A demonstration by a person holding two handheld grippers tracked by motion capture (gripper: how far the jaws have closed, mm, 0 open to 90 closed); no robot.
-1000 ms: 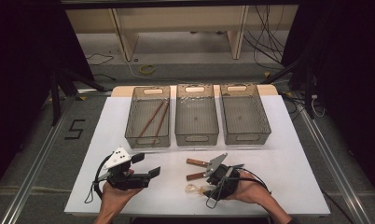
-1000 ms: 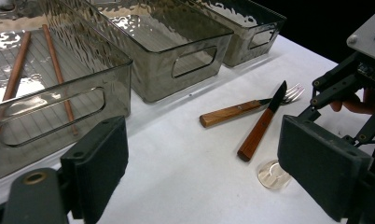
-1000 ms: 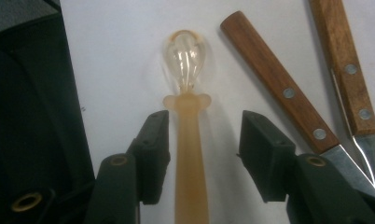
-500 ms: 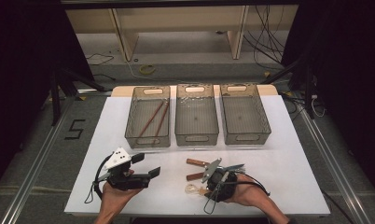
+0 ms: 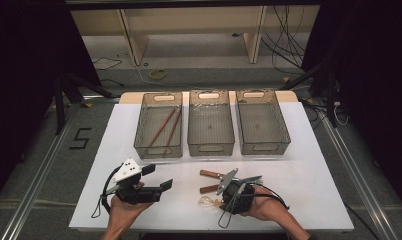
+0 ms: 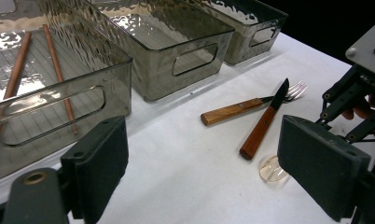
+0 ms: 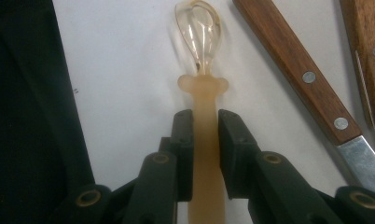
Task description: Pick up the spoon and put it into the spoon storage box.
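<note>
A translucent amber spoon (image 7: pixel 205 28) lies on the white table (image 5: pixel 299 180), its bowl pointing away from me. My right gripper (image 7: pixel 205 116) is shut on the spoon's handle, low over the table near the front edge (image 5: pixel 220 200). The spoon's bowl (image 5: pixel 205 201) sticks out to its left. Just beside it lie a wooden-handled knife (image 7: pixel 293 60) and a wooden-handled fork (image 6: pixel 251 106), crossing at their metal ends. My left gripper (image 5: pixel 159 177) hovers open at the front left with nothing between its pads (image 6: pixel 97 163).
Three smoky clear bins stand in a row at the back: the left bin (image 5: pixel 159 147) holds two brown chopsticks (image 5: pixel 166 127), the middle bin (image 5: pixel 211 147) and right bin (image 5: pixel 263 147) look empty. Dark floor surrounds the table.
The right gripper has edged slightly left and lower at the spoon. The left gripper has stayed in place.
</note>
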